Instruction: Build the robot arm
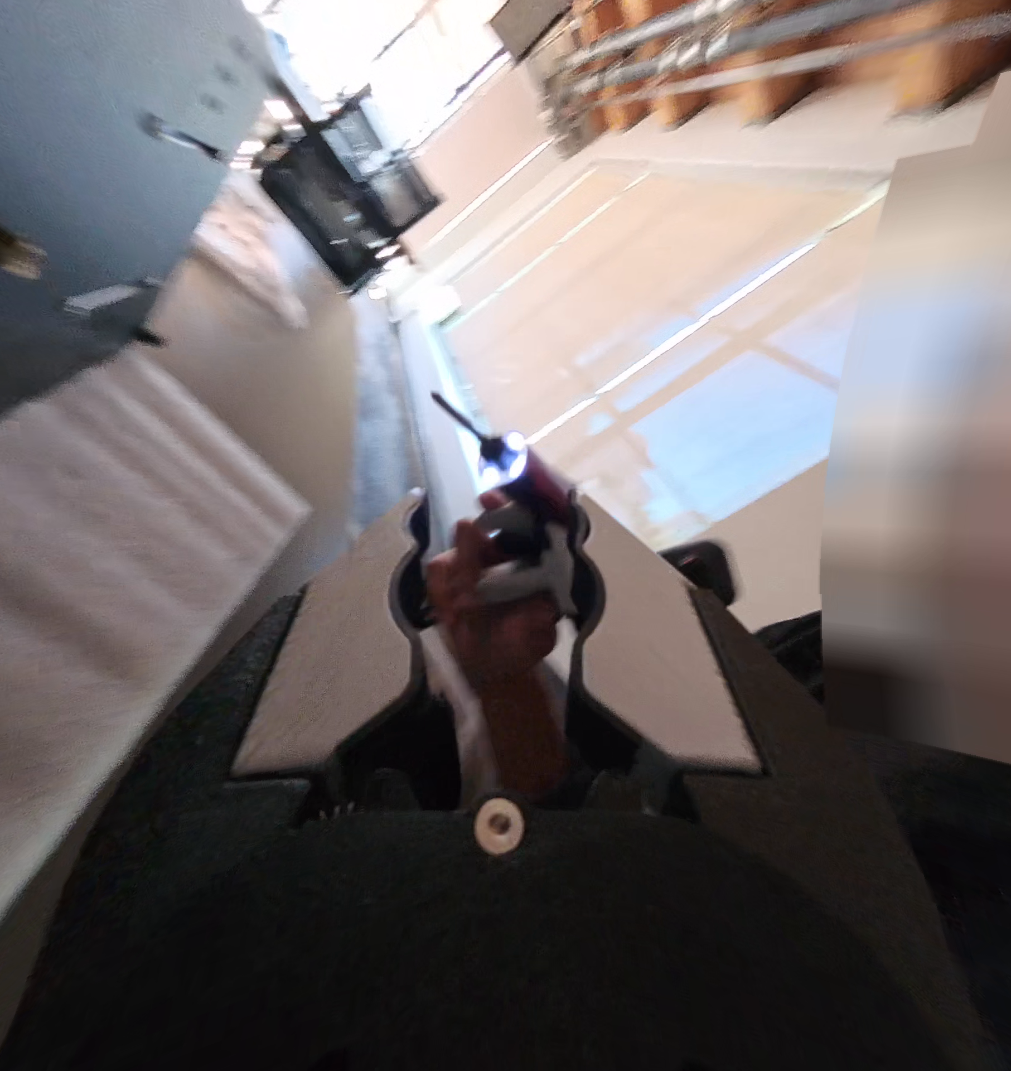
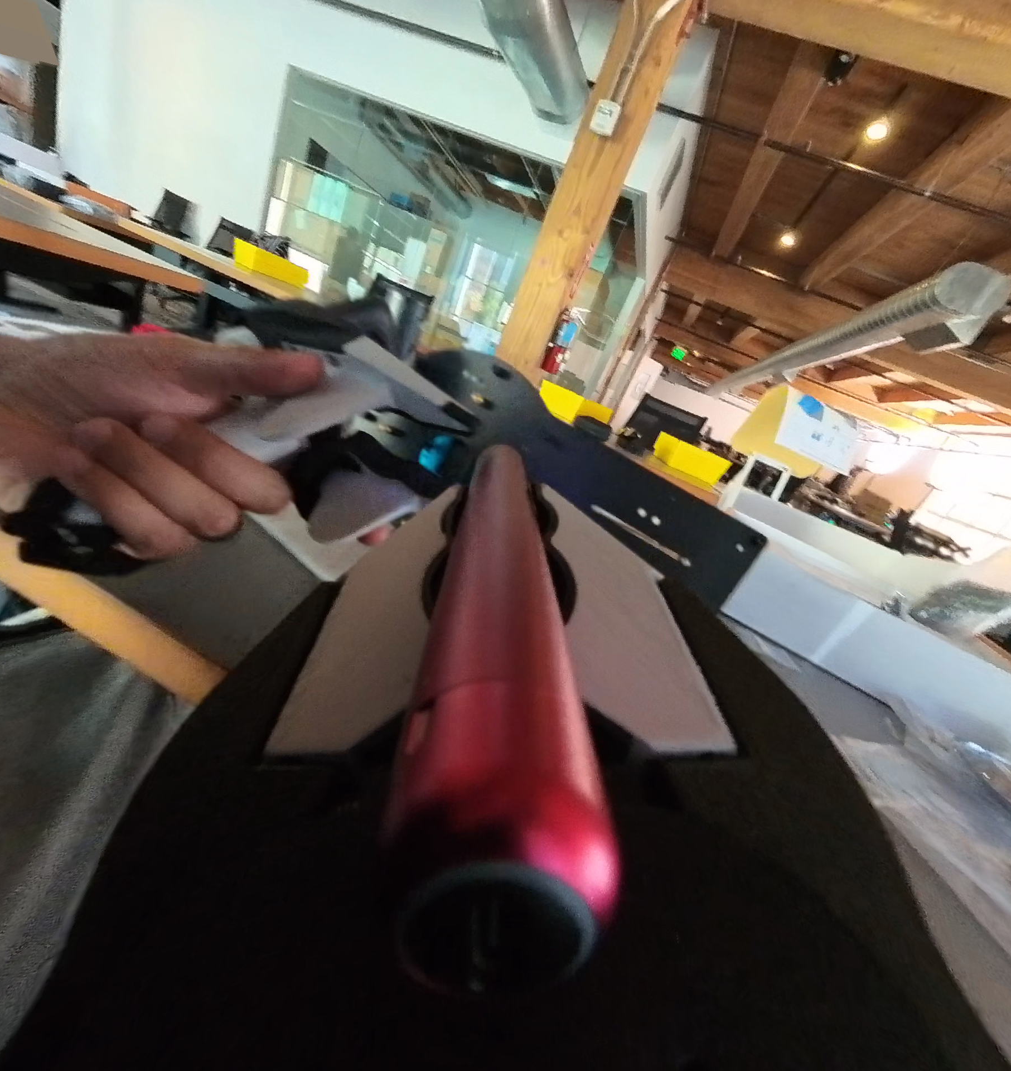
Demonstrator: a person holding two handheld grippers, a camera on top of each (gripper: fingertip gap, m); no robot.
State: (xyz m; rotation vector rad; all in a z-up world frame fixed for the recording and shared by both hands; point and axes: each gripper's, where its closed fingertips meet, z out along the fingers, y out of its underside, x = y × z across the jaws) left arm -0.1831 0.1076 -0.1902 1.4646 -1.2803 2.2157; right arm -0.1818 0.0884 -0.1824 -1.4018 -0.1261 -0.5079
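The left wrist view is strongly blurred and turned on its side, so only a few things there can be told. The left gripper (image 1: 494,504) has its two pale fingers standing apart with a clear gap, and nothing is clamped between them. Through this gap, farther off, a hand (image 1: 491,626) shows, and above it the front end of a red screwdriver (image 1: 535,481) with a small white light burning at its nose and a thin black bit (image 1: 453,414) sticking out. Behind are pale walls, a bright window and a dark screen. Whether the gripper touches anything I cannot tell.

In the right wrist view the picture is sharper. At the left, the other hand (image 2: 115,429) holds the left gripper, whose white fingers are spread and lie near the edge of an orange-rimmed surface (image 2: 86,603). Just beside them a black metal plate (image 2: 665,521) with holes and a slot rests on the surface.

In the middle, the right gripper (image 2: 494,498) is clenched on the screwdriver. Its long red body runs along between the fingers, the black cap end close to the camera and the nose pointing forward over the plate. If the bit touches the plate is hidden.

Farther right stand yellow bins (image 2: 691,461) and a wooden post (image 2: 584,203).
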